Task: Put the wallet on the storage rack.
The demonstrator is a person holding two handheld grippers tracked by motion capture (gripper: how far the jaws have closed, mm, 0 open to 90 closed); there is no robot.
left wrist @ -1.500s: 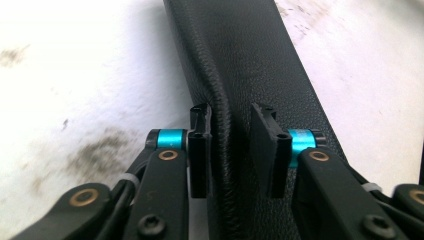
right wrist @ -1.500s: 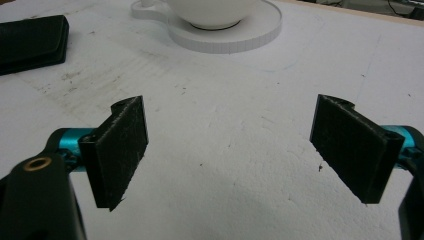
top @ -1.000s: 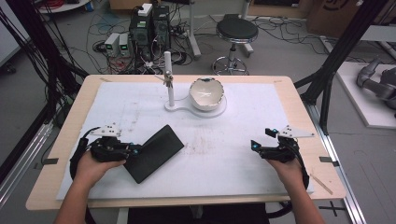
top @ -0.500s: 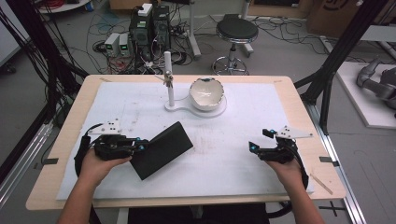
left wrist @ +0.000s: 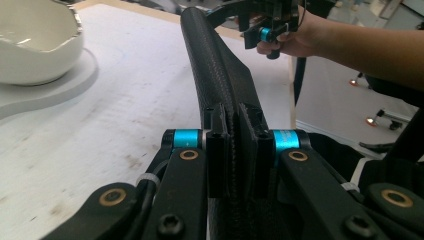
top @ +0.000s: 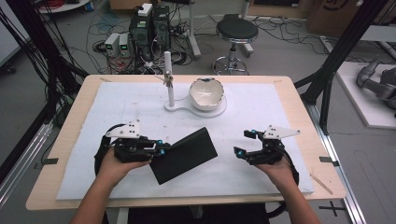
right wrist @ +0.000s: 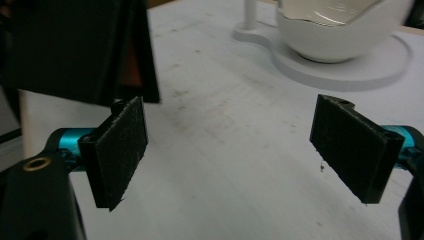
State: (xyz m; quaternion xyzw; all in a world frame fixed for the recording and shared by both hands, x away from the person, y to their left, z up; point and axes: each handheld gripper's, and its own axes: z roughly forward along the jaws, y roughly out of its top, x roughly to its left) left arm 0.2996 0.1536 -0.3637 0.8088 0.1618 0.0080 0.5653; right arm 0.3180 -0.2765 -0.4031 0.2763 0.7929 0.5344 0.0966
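Left tongs (top: 161, 148) clamp black pad (top: 184, 155) — right tongs (top: 246, 143) agape; bowl (top: 206, 93) beyond.

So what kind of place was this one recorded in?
Most likely a lab or workshop set up for recording, not a home. Black frame posts flank a wooden table, electronics boxes and loose cables lie on the bare floor, and a round stool stands behind.

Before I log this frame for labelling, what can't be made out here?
- Flat black textured case: its held corner is covered by the left gripper pads in the left gripper view; contents unseen.
- White jagged-rimmed bowl: top cut off in the right gripper view.
- Right gripper: small in the high view.
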